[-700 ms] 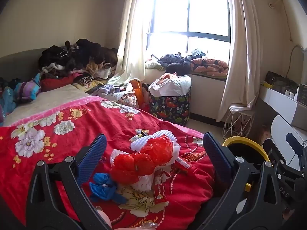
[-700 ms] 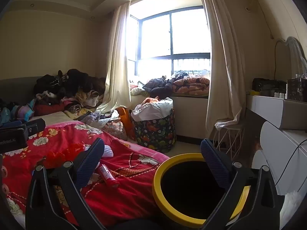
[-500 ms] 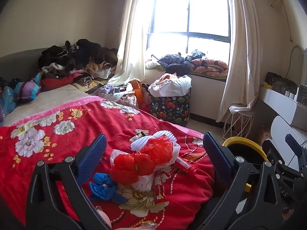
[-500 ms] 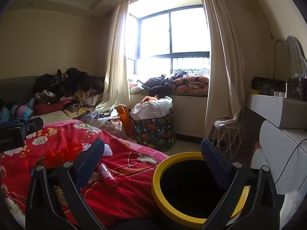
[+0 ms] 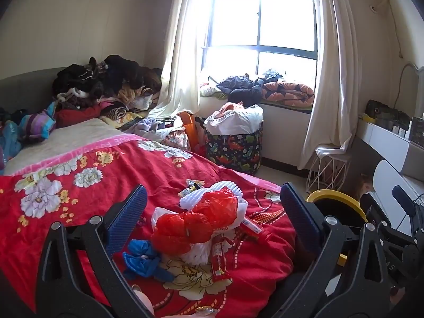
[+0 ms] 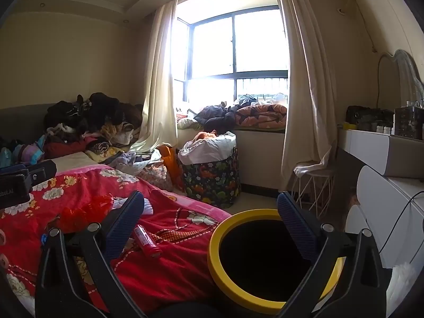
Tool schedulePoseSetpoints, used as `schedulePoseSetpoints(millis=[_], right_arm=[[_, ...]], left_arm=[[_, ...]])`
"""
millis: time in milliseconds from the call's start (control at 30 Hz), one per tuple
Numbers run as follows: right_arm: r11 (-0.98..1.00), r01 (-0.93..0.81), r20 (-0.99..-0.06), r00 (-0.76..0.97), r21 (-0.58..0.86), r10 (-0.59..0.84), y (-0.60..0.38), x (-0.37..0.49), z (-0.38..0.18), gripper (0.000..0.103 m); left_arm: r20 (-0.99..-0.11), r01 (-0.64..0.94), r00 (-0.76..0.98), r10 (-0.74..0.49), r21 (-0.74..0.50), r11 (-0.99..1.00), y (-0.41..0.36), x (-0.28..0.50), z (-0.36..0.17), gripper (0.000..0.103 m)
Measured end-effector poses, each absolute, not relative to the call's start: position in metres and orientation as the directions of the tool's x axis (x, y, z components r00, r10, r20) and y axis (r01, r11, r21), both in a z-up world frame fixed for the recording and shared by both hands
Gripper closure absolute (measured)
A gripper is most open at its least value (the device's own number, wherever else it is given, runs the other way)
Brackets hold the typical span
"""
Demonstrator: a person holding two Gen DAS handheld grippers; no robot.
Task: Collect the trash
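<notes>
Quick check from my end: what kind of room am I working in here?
Looks like a lived-in bedroom. A bed with a red floral blanket fills the left, clothes are heaped against the wall, and a curtained window has a full laundry basket beneath it.

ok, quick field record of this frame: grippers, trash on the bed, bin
left gripper: open, empty, over the trash pile
right gripper: open, empty, above the bed edge and bin
trash pile: red plastic bag, white foam netting, blue crumpled plastic, red snack wrapper, red tube
surface: red floral bedspread
bin: yellow rim, dark inside, on the floor beside the bed
trash in bin: cannot tell
background: clothes heap, patterned laundry basket
</notes>
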State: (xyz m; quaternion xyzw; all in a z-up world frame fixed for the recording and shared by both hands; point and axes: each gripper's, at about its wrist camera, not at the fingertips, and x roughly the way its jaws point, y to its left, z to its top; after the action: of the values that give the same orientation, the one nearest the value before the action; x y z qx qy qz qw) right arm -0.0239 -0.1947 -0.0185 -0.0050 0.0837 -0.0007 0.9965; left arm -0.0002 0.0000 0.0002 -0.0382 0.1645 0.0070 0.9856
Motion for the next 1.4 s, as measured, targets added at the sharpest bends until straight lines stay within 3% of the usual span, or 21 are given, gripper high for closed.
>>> schedulePoseSetpoints(millis=[1400], right_arm=[[1.0, -0.012, -0.179, 0.984, -0.021, 0.008, -0.192, -0.021, -0.02, 0.005]], left_arm=[[-0.317, -0.025, 0.949, 0.001, -0.072, 0.997, 0.004, 0.003, 0.014, 0.011]])
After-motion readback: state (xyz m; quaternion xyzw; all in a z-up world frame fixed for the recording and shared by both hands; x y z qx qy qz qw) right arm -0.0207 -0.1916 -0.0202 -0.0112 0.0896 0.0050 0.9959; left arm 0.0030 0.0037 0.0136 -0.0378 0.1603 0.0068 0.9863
